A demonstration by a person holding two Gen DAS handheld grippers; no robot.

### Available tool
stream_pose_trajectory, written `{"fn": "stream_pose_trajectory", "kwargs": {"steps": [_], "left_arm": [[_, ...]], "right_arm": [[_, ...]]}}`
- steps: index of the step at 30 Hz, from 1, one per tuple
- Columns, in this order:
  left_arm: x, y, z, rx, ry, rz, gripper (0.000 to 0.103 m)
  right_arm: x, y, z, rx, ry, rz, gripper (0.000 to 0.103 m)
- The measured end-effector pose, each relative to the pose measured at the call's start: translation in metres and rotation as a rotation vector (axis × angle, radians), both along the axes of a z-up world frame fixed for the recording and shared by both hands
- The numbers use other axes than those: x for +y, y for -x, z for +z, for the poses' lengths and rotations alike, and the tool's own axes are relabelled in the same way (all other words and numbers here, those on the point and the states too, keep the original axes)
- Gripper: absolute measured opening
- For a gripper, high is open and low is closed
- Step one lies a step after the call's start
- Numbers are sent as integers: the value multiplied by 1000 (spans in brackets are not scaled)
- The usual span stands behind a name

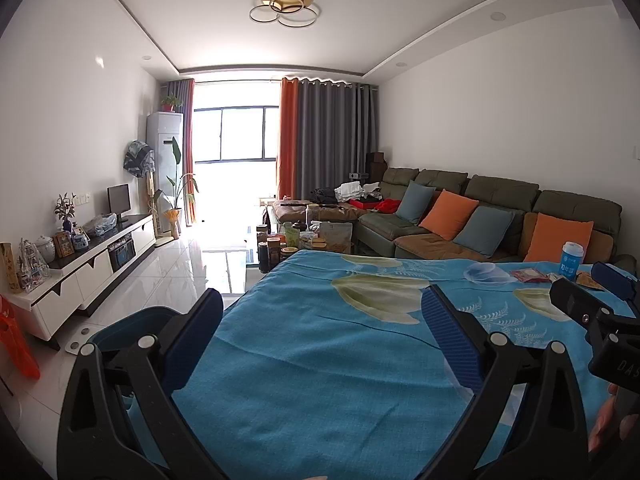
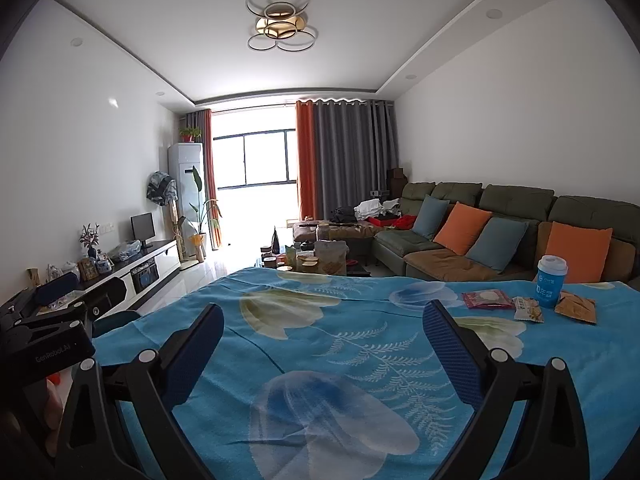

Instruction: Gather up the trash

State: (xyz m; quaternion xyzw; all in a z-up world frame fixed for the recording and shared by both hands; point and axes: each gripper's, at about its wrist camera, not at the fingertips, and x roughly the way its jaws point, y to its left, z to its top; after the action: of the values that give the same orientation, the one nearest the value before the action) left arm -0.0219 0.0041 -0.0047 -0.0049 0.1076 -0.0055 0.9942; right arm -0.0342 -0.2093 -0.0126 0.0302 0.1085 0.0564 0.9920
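Right claw (image 2: 322,344): jaws apart, empty | left claw (image 1: 322,332): jaws apart, empty | wrappers (image 2: 528,308): on worktop (image 2: 320,320), beside blue cup (image 2: 551,281), ahead-right | right claw nearer.

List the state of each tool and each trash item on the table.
Left tool: open, empty, over the cloth.
Right tool: open, empty.
Blue cup: upright, lid on.
Red wrapper: lying flat.
White wrapper: crumpled, beside the cup.
Orange wrapper: lying flat, right of the cup.
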Motion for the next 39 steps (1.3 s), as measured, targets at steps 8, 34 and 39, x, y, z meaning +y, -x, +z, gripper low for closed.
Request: {"fn": "stream_pose_trajectory", "kwargs": {"steps": [8, 34, 39], "left_arm": [[0, 0, 0, 0, -1, 2, 98], [1, 0, 2, -10, -13, 18, 98], [-1, 0, 2, -19, -23, 19, 98]], "right_arm": [[-2, 0, 0, -2, -8, -4, 96], [-2, -2, -2, 5, -12, -2, 96], [-2, -2, -2, 5, -12, 0, 96]]}}
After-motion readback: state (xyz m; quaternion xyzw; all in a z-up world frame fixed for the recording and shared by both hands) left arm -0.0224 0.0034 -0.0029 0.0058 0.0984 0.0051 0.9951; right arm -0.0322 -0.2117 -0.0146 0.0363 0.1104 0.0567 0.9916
